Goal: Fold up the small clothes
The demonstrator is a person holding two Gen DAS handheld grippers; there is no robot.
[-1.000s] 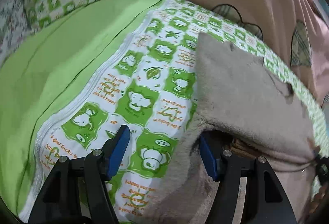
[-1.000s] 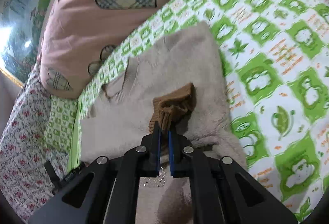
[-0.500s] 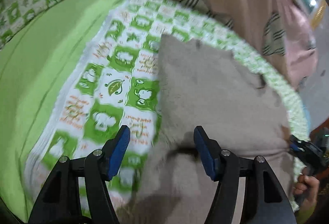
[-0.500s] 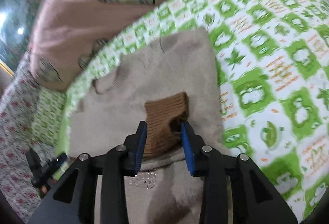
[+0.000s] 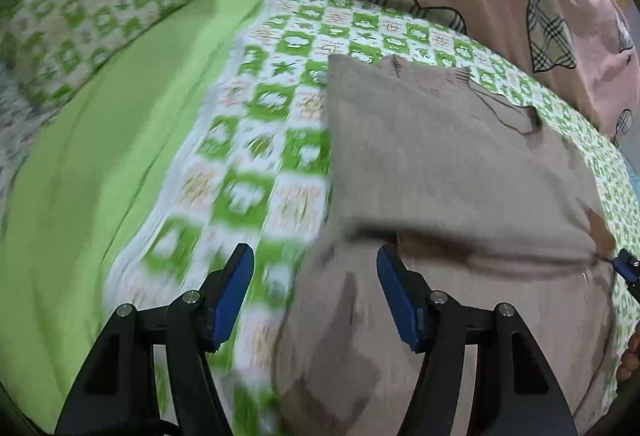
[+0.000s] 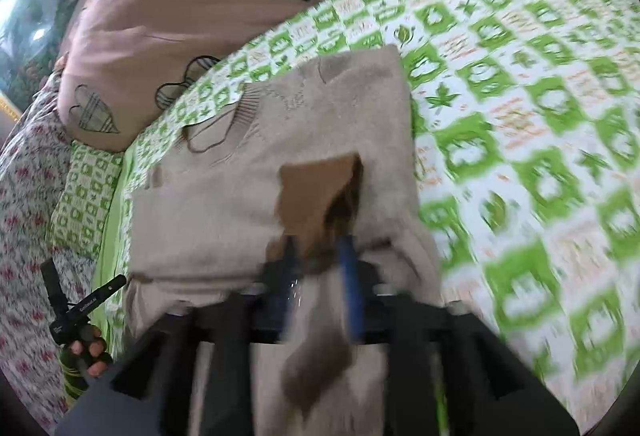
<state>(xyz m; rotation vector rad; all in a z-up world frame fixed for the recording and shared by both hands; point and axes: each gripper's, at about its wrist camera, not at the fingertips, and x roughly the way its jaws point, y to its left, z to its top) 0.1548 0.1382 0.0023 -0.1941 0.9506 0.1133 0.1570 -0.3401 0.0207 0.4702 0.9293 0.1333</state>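
Observation:
A small beige knit sweater [image 5: 440, 147] lies partly folded on the green-and-white patterned sheet [image 5: 256, 139], neckline toward the far side. It also shows in the right wrist view [image 6: 248, 179], with a brown ribbed cuff [image 6: 316, 191] lying on top of it. My left gripper [image 5: 316, 284] is open and empty, hovering at the sweater's near left edge. My right gripper [image 6: 316, 264] is open, blurred by motion, with its jaws just short of the brown cuff and not holding it.
A large pink quilt with plaid hearts [image 6: 192, 3] lies along the far side. A plain green sheet [image 5: 92, 163] and a patterned pillow [image 5: 76, 19] are at the left. The other hand's gripper [image 6: 76, 308] shows at the lower left.
My right gripper opened and let go of the brown cuff, which now lies on the sweater, then drew back. My left gripper stayed open and shifted along the sweater's edge.

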